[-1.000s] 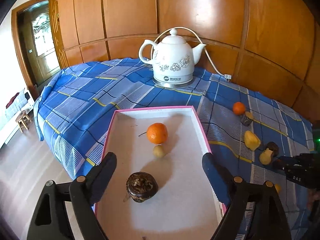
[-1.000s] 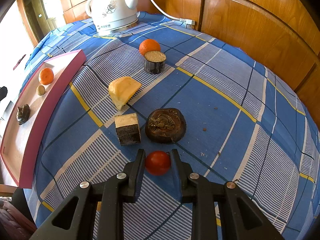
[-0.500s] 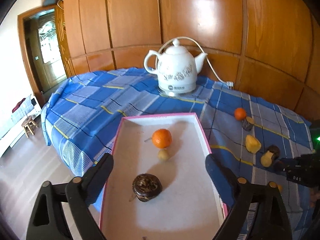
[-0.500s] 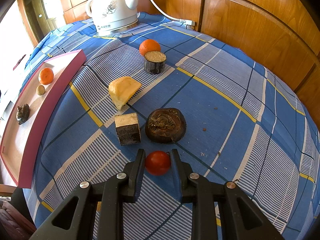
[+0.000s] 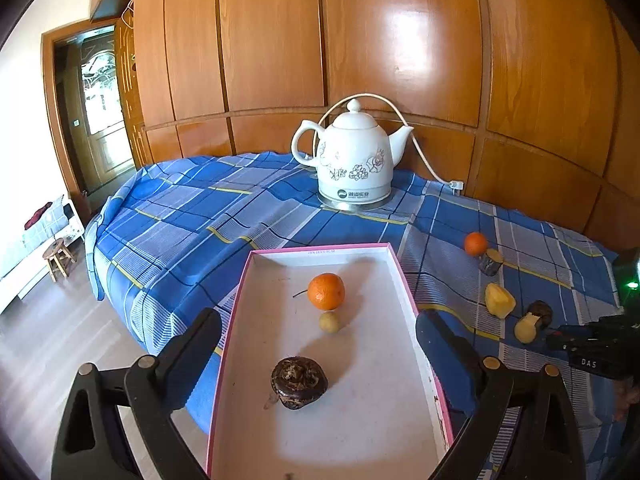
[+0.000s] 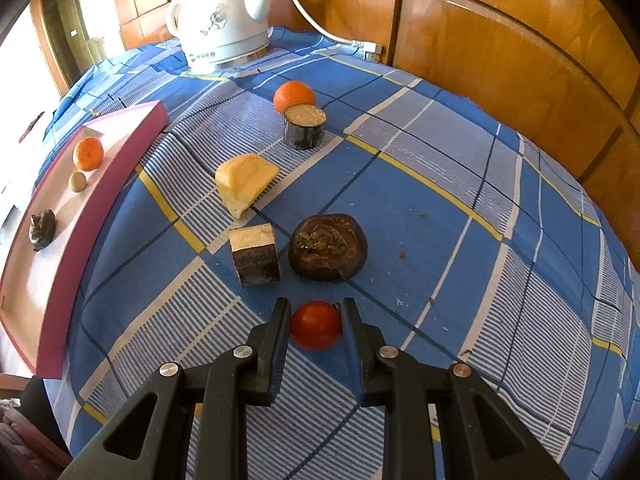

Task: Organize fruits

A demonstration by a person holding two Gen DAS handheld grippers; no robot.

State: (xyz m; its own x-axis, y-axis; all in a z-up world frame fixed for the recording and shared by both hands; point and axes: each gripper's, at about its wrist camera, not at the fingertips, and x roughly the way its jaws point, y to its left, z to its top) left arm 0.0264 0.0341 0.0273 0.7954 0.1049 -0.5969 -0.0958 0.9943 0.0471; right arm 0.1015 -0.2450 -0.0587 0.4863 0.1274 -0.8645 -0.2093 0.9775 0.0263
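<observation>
A pink-rimmed white tray holds an orange, a small yellowish fruit and a dark brown round fruit. My left gripper hovers over the tray's near end, its jaws opening wide, with nothing gripped between them. My right gripper is shut on a red round fruit that rests on the blue checked cloth. Beyond it lie a dark brown disc, a cut block, a yellow wedge, a cut cylinder and a second orange.
A white electric kettle with its cord stands at the back by the wooden wall panels. The tray lies at the table's left edge, partly overhanging it. The floor and a small stool lie beyond.
The left jaws have spread wider and the left gripper has drawn back and up from the dark fruit in the tray. The right gripper has stayed still on the red fruit.
</observation>
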